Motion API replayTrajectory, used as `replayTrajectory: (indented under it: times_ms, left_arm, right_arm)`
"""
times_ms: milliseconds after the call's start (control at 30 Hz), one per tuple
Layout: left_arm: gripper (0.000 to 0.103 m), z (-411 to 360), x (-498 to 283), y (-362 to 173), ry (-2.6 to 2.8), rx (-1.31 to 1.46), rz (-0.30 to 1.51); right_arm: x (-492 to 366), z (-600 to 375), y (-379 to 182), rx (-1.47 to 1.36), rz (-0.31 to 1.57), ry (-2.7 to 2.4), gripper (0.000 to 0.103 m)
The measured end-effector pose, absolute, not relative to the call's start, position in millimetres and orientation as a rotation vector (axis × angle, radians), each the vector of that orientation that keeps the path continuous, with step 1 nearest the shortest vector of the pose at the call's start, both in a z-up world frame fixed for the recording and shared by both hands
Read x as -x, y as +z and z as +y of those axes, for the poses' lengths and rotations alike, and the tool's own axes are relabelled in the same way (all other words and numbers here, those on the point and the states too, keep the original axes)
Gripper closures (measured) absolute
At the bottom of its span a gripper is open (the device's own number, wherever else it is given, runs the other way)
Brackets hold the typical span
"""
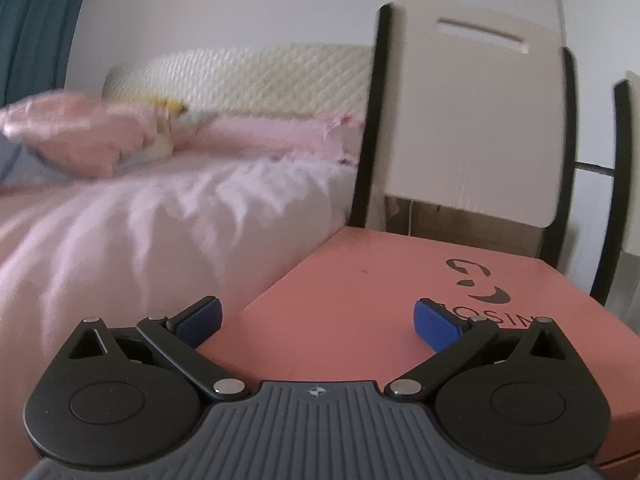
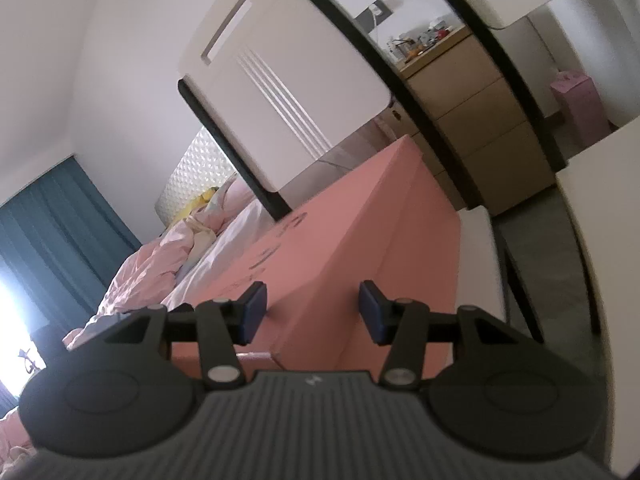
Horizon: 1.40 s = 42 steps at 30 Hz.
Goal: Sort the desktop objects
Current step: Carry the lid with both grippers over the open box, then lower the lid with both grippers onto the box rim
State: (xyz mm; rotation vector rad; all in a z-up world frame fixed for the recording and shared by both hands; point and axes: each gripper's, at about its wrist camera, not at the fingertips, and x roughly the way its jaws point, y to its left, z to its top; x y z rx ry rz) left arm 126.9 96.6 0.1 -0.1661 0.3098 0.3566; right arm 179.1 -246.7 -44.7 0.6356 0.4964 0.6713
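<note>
Pink box (image 1: 400, 300): printed lettering partly hidden behind gripper finger. Dresser-top clutter (image 2: 424, 40): too small to identify. Pillows (image 1: 80, 132): blurred.

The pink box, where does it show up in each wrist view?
Left wrist: the pink box fills the lower right, its printed top under the open left tool.
Right wrist: the pink box runs up the centre, one corner between the open right tool pads.
Shared landmark: the white chair back behind the box.
</note>
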Motion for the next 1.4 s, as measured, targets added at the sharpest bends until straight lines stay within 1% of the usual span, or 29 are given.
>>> replayTrajectory:
  times_ms: [567, 833, 867, 900, 1000, 1067, 1133, 1167, 1200, 1300, 1400]
  left_arm:
    - [0.000, 93.7, -103.6, -4.4, 0.204, 0.175, 0.305]
    - [0.000, 86.8, -96.5, -6.8, 0.138, 0.190, 0.284]
    - [0.000, 88.7, -97.1, -8.1, 0.144, 0.209, 0.285]
    - [0.000, 90.8, -97.9, -9.3, 0.150, 0.230, 0.286]
    - [0.000, 102.9, -97.3, -9.5, 0.151, 0.303, 0.264]
    - [0.000, 111.9, -100.2, -12.0, 0.141, 0.365, 0.264]
    - [0.000, 108.0, -106.6, -13.1, 0.149, 0.322, 0.294]
    - [0.000, 106.4, -107.9, -13.7, 0.133, 0.315, 0.296]
    - [0.000, 104.9, -109.0, -14.4, 0.115, 0.308, 0.297]
    - [0.000, 109.5, -107.3, -13.9, 0.093, 0.333, 0.295]
    - [0.000, 115.2, -101.1, -12.2, 0.067, 0.378, 0.271]
  right_arm:
    - [-173.1, -259.1, -45.2, -0.652, 0.515, 0.695, 0.049]
    - [-181.7, -282.7, -51.0, -0.745, 0.522, 0.710, 0.049]
    - [-183.6, -284.9, -52.7, -0.769, 0.522, 0.712, 0.046]
    - [-186.6, -285.9, -55.2, -0.805, 0.529, 0.724, 0.039]
    - [-191.6, -281.1, -54.1, -0.811, 0.525, 0.724, 0.029]
    - [-195.2, -277.0, -54.7, -0.797, 0.527, 0.721, 0.027]
    - [-200.9, -276.1, -59.3, -0.832, 0.544, 0.711, 0.028]
    - [-202.8, -276.3, -61.0, -0.853, 0.551, 0.708, 0.031]
    - [-203.4, -276.8, -61.4, -0.862, 0.554, 0.695, 0.035]
    - [-202.9, -277.1, -57.7, -0.840, 0.570, 0.683, 0.040]
    - [-199.0, -279.1, -53.8, -0.842, 0.557, 0.693, 0.042]
